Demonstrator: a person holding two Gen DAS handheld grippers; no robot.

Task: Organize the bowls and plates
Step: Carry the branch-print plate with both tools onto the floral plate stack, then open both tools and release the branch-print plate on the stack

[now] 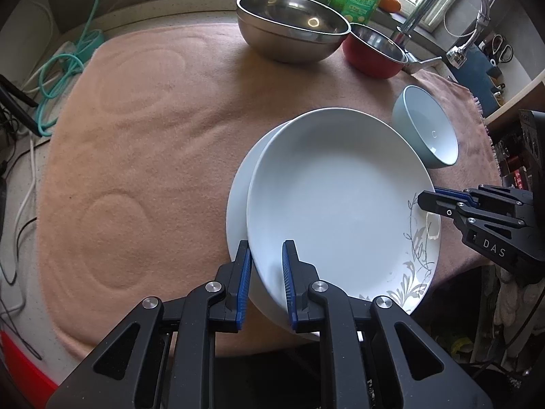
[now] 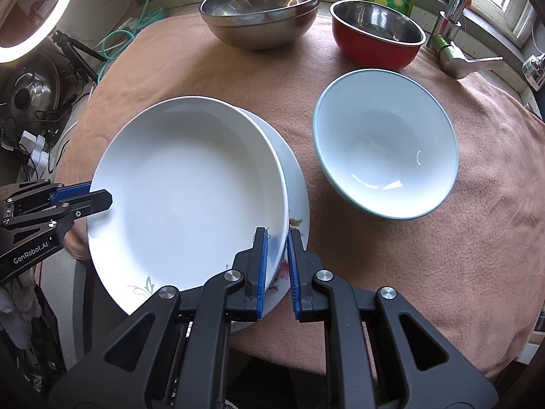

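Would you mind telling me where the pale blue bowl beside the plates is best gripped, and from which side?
Grip the pale blue bowl by its thin rim, one finger inside and one outside. It sits upright with its mouth open. Come from above at the near edge, the side away from the white plates and the red bowl.

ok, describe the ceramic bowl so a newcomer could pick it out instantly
Start at the peach towel covering the counter by the tap. Right of the stacked white plates, in front of the red bowl, sits the ceramic bowl. It is the only non-metal bowl: white inside, pale blue-grey outside and rim, standing alone with nothing gripping it.
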